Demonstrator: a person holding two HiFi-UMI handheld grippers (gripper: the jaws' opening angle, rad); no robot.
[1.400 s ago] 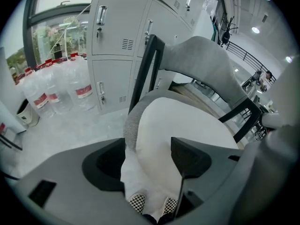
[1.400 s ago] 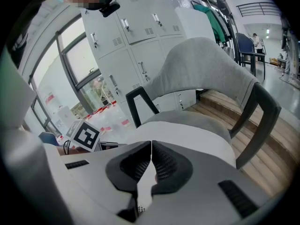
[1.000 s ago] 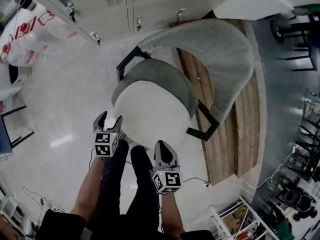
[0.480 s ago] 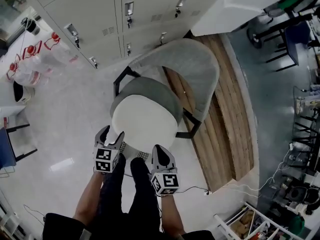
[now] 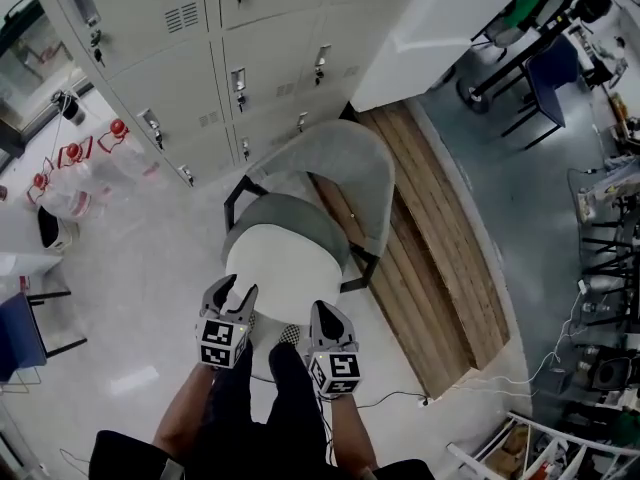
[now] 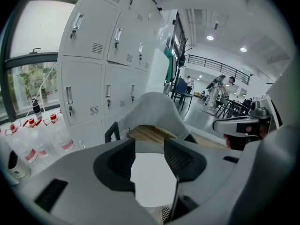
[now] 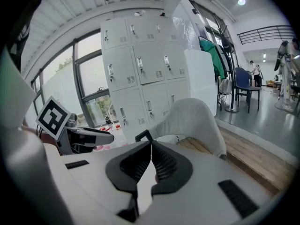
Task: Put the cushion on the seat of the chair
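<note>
While atop chair (image 5: pixel 350 163), cushion (image 5: pixel 285 268) (white)

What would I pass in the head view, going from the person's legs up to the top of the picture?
Legs → white cushion → grey chair back → lockers.

Matt cushion (image 5: pixel 285 273), cloth-covered chair (image 5: pixel 352 163), glossy floor (image 5: pixel 130 298), wooden platform (image 5: pixel 432 258), seemingly metal lockers (image 5: pixel 180 58).
</note>
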